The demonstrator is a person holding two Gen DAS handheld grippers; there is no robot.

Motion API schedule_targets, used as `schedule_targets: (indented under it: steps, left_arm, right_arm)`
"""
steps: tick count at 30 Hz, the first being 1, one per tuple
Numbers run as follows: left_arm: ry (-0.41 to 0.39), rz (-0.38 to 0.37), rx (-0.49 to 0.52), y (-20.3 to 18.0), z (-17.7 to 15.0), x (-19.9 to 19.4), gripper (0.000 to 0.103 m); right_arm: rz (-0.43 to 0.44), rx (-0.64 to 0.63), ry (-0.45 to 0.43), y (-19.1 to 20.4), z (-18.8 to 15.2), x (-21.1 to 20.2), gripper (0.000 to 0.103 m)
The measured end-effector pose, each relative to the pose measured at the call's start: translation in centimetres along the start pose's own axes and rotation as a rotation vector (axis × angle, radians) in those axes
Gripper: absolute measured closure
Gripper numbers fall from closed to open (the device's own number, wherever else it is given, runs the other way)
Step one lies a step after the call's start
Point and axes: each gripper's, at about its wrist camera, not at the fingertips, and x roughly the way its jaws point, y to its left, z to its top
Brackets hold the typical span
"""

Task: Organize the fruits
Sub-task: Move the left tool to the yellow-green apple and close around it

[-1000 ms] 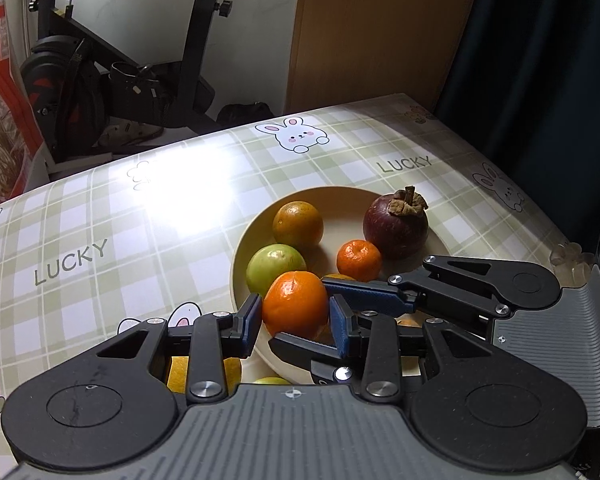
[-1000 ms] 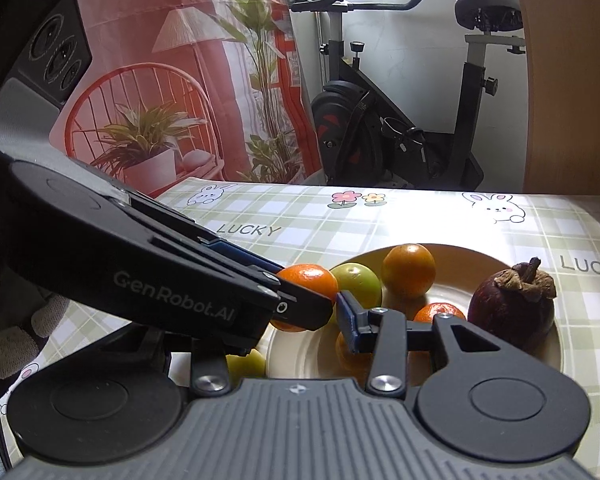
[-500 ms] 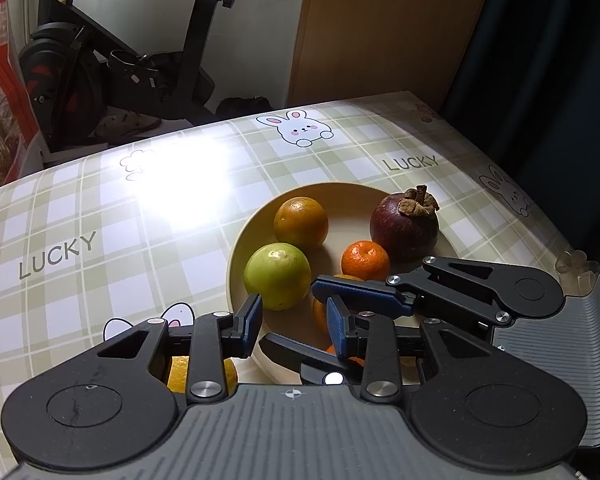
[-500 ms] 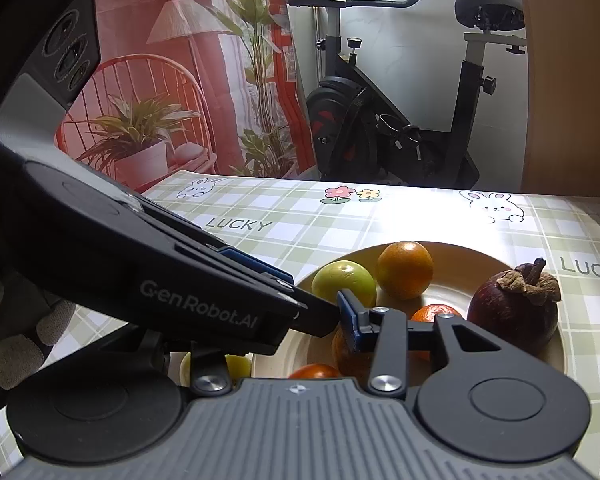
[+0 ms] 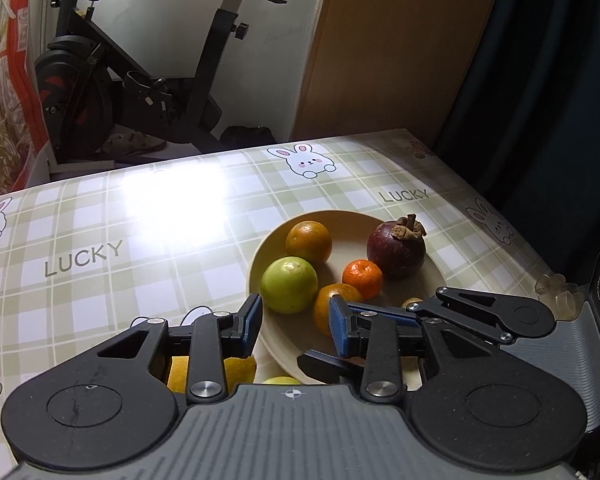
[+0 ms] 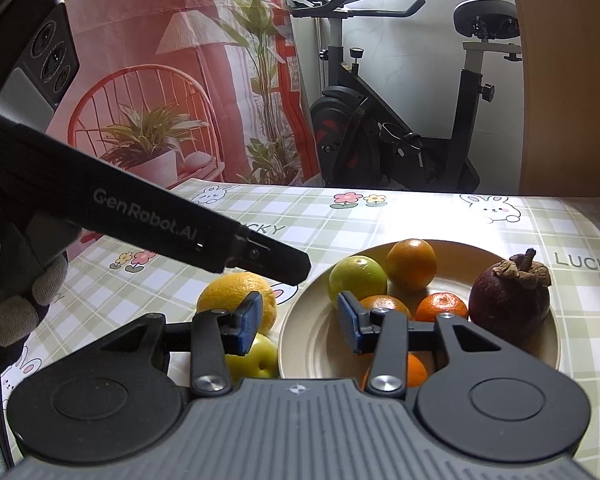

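right tool (image 6: 298, 322) open, empty | plate (image 6: 312, 344): six fruits | beside: two

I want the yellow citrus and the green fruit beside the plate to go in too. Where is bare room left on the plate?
On the plate, the near left floor before the green fruit is bare, and the far rim between the orange and the mangosteen. The middle is crowded with the mandarin and oranges.

"LUCKY" printed on the checked tablecloth (image 5: 84, 252), "GenRobot.AI" on the left gripper (image 6: 284, 266) arm
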Motion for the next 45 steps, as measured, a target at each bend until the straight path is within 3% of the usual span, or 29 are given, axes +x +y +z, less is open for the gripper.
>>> schedule_targets:
  steps: [6, 11, 21, 37, 45]
  left_arm:
    - [0.005, 0.031, -0.014, 1.1, -1.4, -1.3, 0.065]
    - [0.003, 0.035, -0.027, 1.6, -2.4, -2.0, 0.065]
    - [-0.007, 0.038, -0.058, 2.4, -3.7, -2.3, 0.065]
    - [0.035, -0.040, -0.126, 3.4, -5.4, -1.4, 0.065]
    - [0.067, -0.079, -0.157, 3.9, -6.4, -0.6, 0.063]
  right_arm:
    - [0.015, -0.077, 0.018, 2.3, -0.6, 0.2, 0.058]
    - [-0.034, -0.140, 0.029, 3.8, -1.4, 0.7, 0.058]
    - [-0.109, -0.135, 0.029, 3.3, -1.6, 0.6, 0.056]
    - [0.021, -0.232, 0.074, 6.5, -3.5, 0.4, 0.056]
    - [0.043, -0.241, 0.094, 6.6, -3.9, 0.7, 0.056]
